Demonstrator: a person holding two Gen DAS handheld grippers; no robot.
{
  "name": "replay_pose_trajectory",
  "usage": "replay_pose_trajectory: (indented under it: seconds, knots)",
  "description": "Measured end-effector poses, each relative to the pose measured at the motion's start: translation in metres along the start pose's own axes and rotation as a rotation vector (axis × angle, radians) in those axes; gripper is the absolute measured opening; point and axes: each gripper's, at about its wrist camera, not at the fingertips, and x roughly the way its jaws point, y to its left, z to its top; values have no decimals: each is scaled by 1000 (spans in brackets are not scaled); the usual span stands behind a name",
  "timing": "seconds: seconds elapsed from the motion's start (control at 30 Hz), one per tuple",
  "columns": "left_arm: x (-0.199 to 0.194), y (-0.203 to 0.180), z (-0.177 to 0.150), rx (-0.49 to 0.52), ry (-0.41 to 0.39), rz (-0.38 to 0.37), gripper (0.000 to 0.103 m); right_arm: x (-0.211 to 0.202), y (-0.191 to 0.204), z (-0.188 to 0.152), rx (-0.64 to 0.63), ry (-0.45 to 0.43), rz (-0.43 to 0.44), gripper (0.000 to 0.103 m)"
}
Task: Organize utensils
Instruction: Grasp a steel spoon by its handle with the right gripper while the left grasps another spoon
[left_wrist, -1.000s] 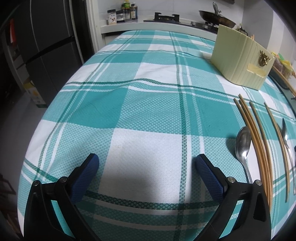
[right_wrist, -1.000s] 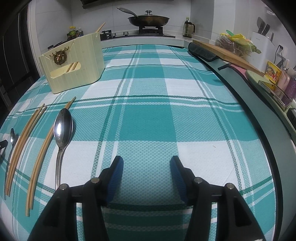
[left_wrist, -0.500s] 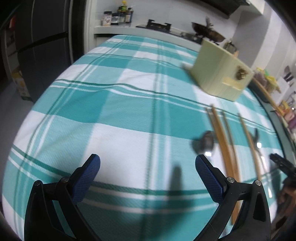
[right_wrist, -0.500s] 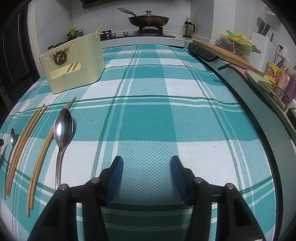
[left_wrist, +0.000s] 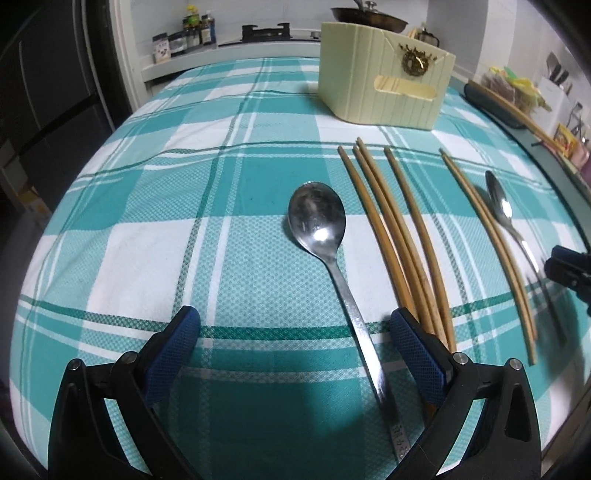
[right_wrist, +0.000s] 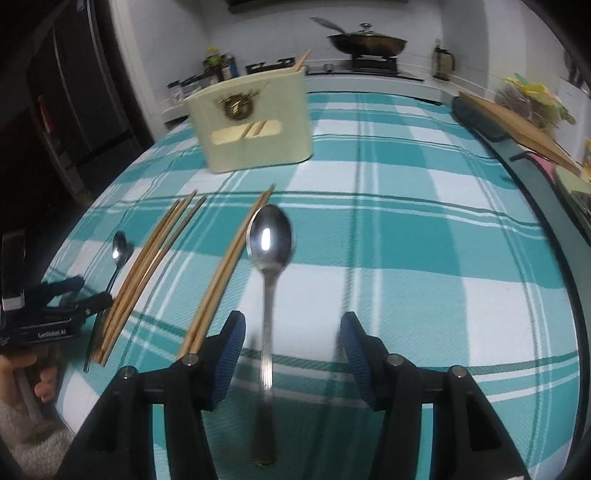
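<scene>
A cream utensil holder (left_wrist: 384, 85) stands at the far side of the teal checked tablecloth (left_wrist: 147, 240); it also shows in the right wrist view (right_wrist: 255, 125). A large steel spoon (left_wrist: 332, 258) lies between the open jaws of my left gripper (left_wrist: 295, 332). Beside it lie wooden chopsticks (left_wrist: 399, 236), a further pair (left_wrist: 491, 251) and a second spoon (left_wrist: 506, 218). In the right wrist view that second spoon (right_wrist: 267, 280) lies between the open jaws of my right gripper (right_wrist: 291, 332), with chopsticks (right_wrist: 229, 266) just left. Both grippers are empty.
A pan (right_wrist: 365, 42) sits on the stove behind the table. A wooden board (right_wrist: 517, 125) lies along the right counter edge. Bottles (left_wrist: 188, 33) stand at the back left. A dark fridge (left_wrist: 48, 92) stands left of the table. The left gripper (right_wrist: 44, 310) shows at the right view's left edge.
Both grippers have swung toward the utensils. Each now has a spoon handle lying between its open jaws. Before, both pointed at bare cloth.
</scene>
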Motion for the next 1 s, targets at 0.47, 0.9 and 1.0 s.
replay_pose_trajectory:
  seconds: [0.47, 0.9, 1.0]
  knots:
    - [-2, 34, -2, 41, 34, -20, 103, 10, -14, -5, 35, 21, -180, 10]
    - [9, 21, 17, 167, 91, -102, 102, 9, -10, -5, -171, 111, -100, 55]
    - [17, 16, 27, 151, 91, -95, 102, 15, -16, 2, -160, 116, -66, 55]
